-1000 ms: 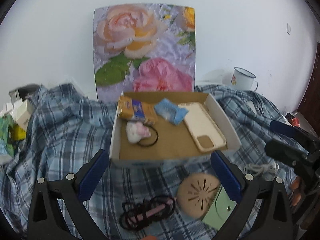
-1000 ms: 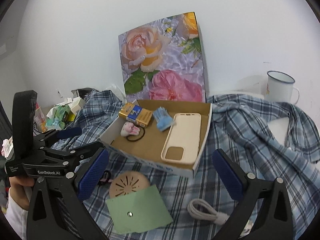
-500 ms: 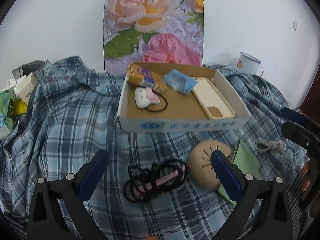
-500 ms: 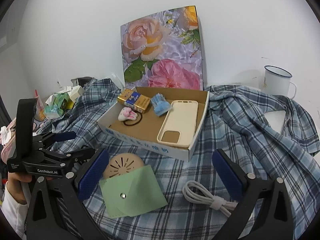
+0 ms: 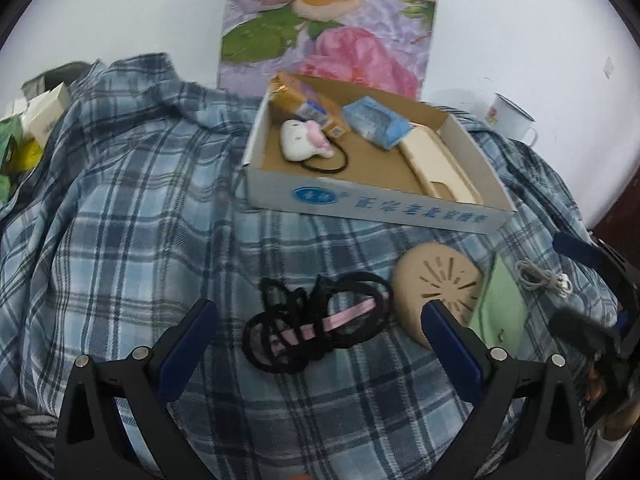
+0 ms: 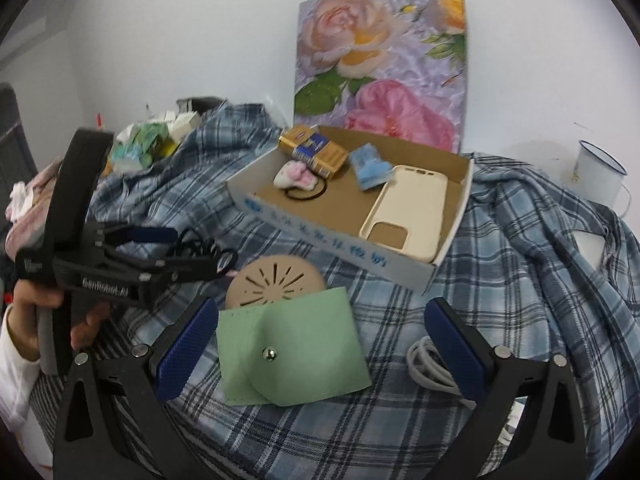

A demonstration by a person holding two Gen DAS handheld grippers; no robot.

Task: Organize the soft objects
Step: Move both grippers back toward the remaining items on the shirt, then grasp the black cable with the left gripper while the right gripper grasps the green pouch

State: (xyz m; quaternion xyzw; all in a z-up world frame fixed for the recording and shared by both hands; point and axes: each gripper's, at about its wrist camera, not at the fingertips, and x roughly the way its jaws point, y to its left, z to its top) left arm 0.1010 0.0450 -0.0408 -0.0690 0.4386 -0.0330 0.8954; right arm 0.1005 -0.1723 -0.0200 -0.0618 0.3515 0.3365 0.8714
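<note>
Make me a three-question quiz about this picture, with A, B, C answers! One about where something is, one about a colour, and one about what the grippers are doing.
1. Where is the phone case?
A. In the box
B. On the pouch
C. Inside the mug

2. What colour is the pouch with the snap?
A. Red
B. Green
C. Black

3. What is the left gripper doing?
A. Shut on the hair ties
B. Shut on the cable
C. Open, holding nothing

Answers:
1. A, the case lies flat on the box floor, beside the blue packet.
2. B, the pouch is pale green, lying on the plaid cloth.
3. C, its fingers stand wide apart above the hair ties, not touching them.
</note>
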